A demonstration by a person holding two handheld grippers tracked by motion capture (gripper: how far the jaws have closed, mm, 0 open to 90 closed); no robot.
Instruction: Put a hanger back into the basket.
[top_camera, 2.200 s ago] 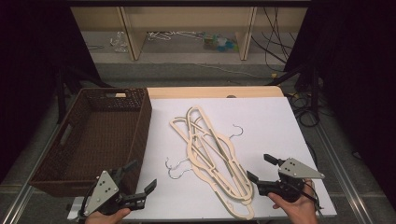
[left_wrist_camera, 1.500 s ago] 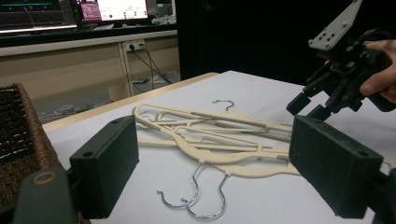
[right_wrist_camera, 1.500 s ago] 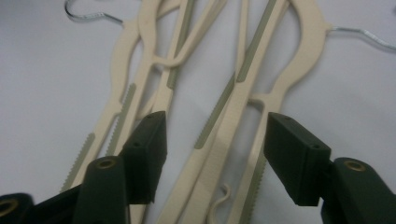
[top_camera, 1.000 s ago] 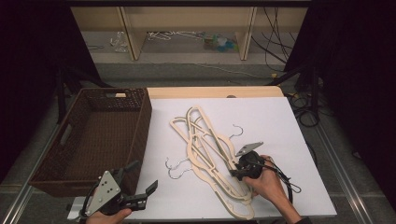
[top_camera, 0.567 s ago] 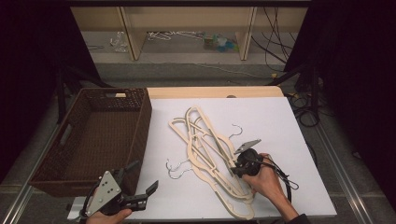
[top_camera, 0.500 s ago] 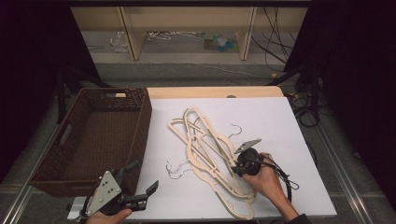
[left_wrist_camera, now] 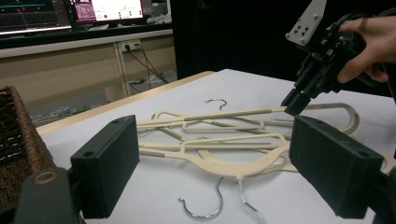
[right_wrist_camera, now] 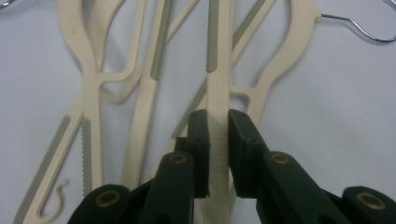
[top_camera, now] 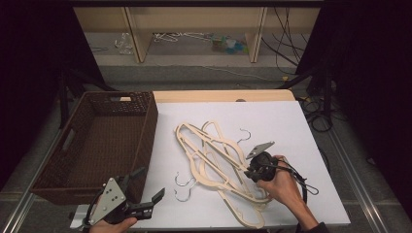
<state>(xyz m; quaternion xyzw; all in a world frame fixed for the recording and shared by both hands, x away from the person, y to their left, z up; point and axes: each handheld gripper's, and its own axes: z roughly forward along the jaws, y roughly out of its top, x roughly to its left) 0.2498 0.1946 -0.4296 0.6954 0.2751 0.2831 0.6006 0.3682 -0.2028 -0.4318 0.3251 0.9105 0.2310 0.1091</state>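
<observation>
- The right gripper (top_camera: 250, 171) sits right of centre in the high view, tipped down into the pile of cream hangers (top_camera: 221, 167). Two seconds back it hovered at the lower right corner, off the pile; it has since travelled up and left onto it.
- Its jaws have just been closing. In the right gripper view the two black pads now pinch one flat hanger bar (right_wrist_camera: 217, 116) that runs up the middle of the frame, with no gap left on either side.
- In the left gripper view, upper right, the same gripper (left_wrist_camera: 295, 103) bites the end of a long bar that seems to ride slightly above the rest of the heap.
- The left gripper (top_camera: 145, 194) waits at the lower left of the high view, beside the near corner of the brown basket (top_camera: 141, 141); its jaws stand wide apart with nothing between them.
- Judgement: the grasp looks made, so lifting one hanger out is the likely next step. The hangers overlap and their metal hooks (top_camera: 183, 187) lie nearby, so neighbours may drag along.
- The basket at the left of the frame looks like the probable destination.
</observation>
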